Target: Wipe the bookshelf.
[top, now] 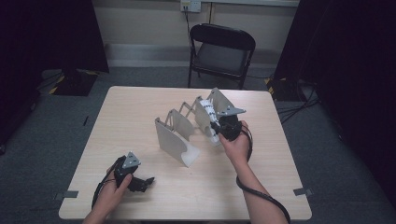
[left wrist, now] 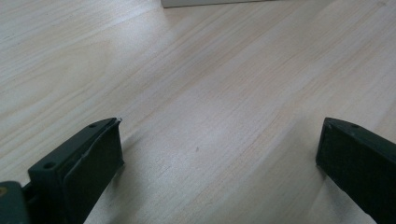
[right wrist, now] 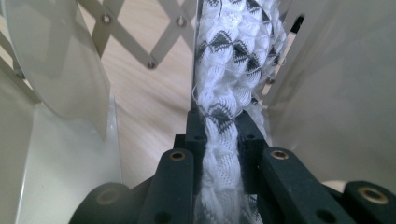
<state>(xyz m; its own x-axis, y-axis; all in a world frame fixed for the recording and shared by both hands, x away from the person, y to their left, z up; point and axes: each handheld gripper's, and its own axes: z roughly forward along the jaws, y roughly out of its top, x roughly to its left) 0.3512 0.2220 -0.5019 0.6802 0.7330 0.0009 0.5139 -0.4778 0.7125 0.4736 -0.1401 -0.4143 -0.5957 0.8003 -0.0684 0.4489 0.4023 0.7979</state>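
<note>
A pale folding rack [top: 175, 137] with several upright panels joined by scissor links stands mid-table. A white knitted cloth with black diamond marks [top: 207, 113] sits upright between two of its far panels. My right gripper [top: 217, 127] reaches into that slot from the near right, shut on the cloth. In the right gripper view the cloth [right wrist: 231, 56] runs up from between the pads of the right gripper [right wrist: 219, 151], with rack panels [right wrist: 60, 70] on both sides. My left gripper [top: 147, 181] rests low over the table's near left, open; in its own view the left gripper [left wrist: 219, 154] has bare wood between its jaws.
The light wooden table [top: 135, 107] has grey carpet all around. A black folding chair [top: 222, 51] stands behind its far edge. Tape marks [top: 302, 192] lie by the near corners. Dark curtains hang at both sides.
</note>
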